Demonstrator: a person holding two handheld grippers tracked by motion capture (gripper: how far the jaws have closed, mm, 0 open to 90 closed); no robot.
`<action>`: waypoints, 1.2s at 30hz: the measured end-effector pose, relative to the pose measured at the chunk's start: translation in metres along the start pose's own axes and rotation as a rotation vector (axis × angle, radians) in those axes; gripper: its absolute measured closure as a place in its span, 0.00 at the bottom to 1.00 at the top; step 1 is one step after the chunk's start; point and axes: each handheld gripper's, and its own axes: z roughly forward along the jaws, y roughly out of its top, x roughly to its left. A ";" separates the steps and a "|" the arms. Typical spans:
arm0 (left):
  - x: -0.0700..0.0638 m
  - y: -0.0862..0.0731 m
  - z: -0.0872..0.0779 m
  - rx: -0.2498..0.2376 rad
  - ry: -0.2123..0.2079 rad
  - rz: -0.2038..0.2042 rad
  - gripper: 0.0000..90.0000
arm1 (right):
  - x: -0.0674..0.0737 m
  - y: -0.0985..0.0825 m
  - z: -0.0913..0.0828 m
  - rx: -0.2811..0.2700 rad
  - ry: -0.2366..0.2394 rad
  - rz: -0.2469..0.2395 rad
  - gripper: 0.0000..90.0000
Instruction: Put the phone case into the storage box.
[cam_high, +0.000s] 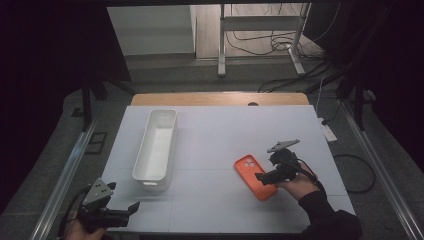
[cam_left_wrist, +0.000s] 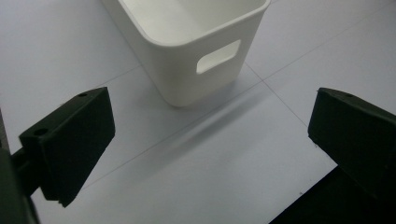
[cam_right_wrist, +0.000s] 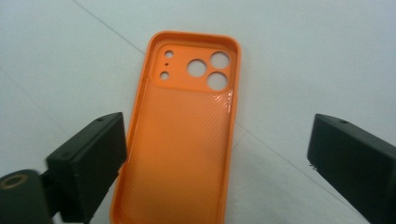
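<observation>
An orange phone case (cam_high: 255, 177) lies flat on the white table, hollow side up, camera holes toward the far end. My right gripper (cam_high: 264, 177) hovers over its near right edge. In the right gripper view the case (cam_right_wrist: 184, 135) lies between the two wide-apart jaws, and neither pad presses on it. My left gripper (cam_high: 131, 210) rests at the table's near left corner, open and empty. Its own view looks between spread jaws at the near end of a white bin (cam_left_wrist: 196, 51) with a handle slot.
The long white bin (cam_high: 155, 145) stands left of centre, lengthwise away from me, with nothing visible inside. The table top (cam_high: 225, 130) ends in a wooden strip at the back. Beyond it are a metal frame and cables on the floor.
</observation>
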 end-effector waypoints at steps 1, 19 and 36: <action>0.000 0.000 0.000 0.000 0.000 0.000 0.02 | -0.001 0.000 0.000 -0.006 -0.005 -0.003 0.00; 0.000 0.000 0.000 0.001 0.000 0.005 0.02 | -0.013 -0.011 0.010 0.022 0.005 0.011 0.00; -0.001 0.000 0.000 0.003 0.000 0.009 0.02 | -0.015 -0.020 0.030 0.118 0.003 -0.007 0.00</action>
